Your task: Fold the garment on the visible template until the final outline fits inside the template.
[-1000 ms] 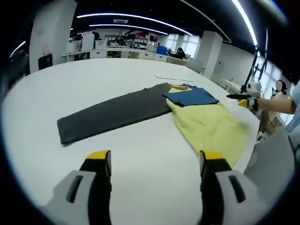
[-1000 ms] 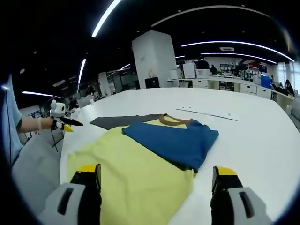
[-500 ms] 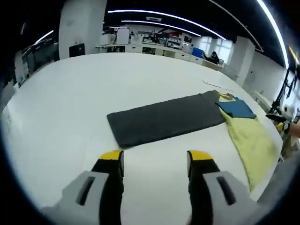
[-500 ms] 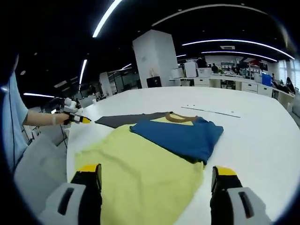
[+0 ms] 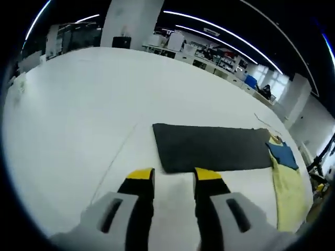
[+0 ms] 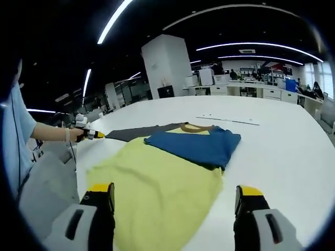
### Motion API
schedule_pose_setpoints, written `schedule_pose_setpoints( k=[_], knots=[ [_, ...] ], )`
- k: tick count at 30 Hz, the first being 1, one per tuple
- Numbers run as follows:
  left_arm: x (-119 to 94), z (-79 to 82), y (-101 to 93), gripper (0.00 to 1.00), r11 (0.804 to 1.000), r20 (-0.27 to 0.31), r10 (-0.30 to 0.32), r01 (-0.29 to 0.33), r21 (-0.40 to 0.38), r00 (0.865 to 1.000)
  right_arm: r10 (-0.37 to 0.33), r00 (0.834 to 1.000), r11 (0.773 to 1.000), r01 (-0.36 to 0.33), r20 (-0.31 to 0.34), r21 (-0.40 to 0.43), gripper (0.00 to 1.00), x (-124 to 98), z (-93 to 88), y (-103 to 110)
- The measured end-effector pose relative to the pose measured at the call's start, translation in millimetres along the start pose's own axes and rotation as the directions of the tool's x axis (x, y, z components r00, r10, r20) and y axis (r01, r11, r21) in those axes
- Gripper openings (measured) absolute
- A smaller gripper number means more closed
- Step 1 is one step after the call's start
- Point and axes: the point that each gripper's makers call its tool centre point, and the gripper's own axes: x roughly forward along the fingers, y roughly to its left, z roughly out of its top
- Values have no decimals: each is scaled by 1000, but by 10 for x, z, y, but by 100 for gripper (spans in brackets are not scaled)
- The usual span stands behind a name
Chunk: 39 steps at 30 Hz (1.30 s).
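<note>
Where spread, garment (image 6: 167,183) before right tool (image 6: 174,196)

Bright, even light from long ceiling strip lights (image 6: 112,23) falls on the white table (image 5: 73,104), which shows mild glare and almost no shadows. Fisheye bending curves the table's edges; far background looks soft.

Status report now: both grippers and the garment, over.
Left gripper nearly closed, empty, near dark template. Right gripper open, empty, over yellow garment. Blue part folded on top. Nothing in the way.
</note>
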Motion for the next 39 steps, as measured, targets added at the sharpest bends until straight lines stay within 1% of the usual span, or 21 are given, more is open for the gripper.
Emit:
schedule_pose_setpoints(
  k=[2,3,4,6,9,11,14,17,20,23,24,26,27,28,31,32,33,34,35,37,39],
  knots=[
    [10,4,12,16,1000,8,0,0,-26,1000,-6,1000,1000,6,1,8,96,-30,-24,-6],
    [23,-3,-5,13,997,9,-13,14,-77,1000,-8,1000,1000,8,-2,14,96,-42,-41,-13],
    [31,4,7,11,994,16,-7,9,-108,1000,-9,1000,1000,10,-5,18,96,-49,-52,-14],
    [52,6,24,7,995,20,-4,6,-102,1000,-14,1000,1000,14,-11,19,95,-61,-71,-17],
    [75,18,53,3,989,27,2,2,-151,1000,-16,1000,1000,16,-9,21,95,-72,-67,-18],
    [123,29,100,0,989,21,-6,9,-146,1000,-19,1000,1000,19,-6,23,95,-77,-61,-22],
    [185,114,145,0,987,40,-36,41,-154,999,-21,1000,999,21,-5,27,95,-85,-66,-23],
    [204,207,90,0,984,60,-83,91,-153,995,-22,1000,999,22,-3,27,95,-87,-72,-20],
    [213,285,-33,0,982,79,-127,136,-131,989,-17,1000,999,17,2,31,95,-79,-63,-1],
    [217,406,-305,0,970,105,-207,218,-109,973,-13,1000,1000,13,1,27,95,-62,-62,14],
    [171,435,-484,0,968,108,-223,233,-89,969,-11,1000,1000,11,1,26,94,-58,-61,20],
    [158,511,-755,0,954,122,-284,293,-62,951,-5,1000,1000,5,8,26,94,-51,-46,34],
    [148,553,-920,0,942,129,-321,330,-54,938,-3,1000,1000,2,10,25,94,-47,-38,42],
    [134,571,-1043,0,936,130,-341,349,-46,931,-1,1000,1000,0,13,25,94,-45,-31,46],
    [100,632,-1519,0,904,124,-426,428,12,896,0,1000,1000,-1,21,26,94,-39,-13,46],
    [95,637,-1577,0,900,123,-436,436,22,892,0,1000,1000,0,23,28,94,-39,-11,44],
    [94,653,-1740,0,885,119,-465,465,31,877,2,1000,1000,-3,28,31,94,-40,-5,45],
    [150,677,-1780,0,876,118,-482,481,39,868,4,999,999,-5,35,37,94,-42,0,48],
    [182,699,-1869,0,874,119,-485,484,34,867,3,999,999,-5,36,39,94,-46,-3,45],
    [206,704,-2061,0,856,107,-516,514,46,850,1,999,999,-3,41,39,93,-63,-7,25],
    [244,692,-2207,0,845,91,-535,532,59,840,0,999,999,-3,49,45,92,-82,-6,21]
  ],
)
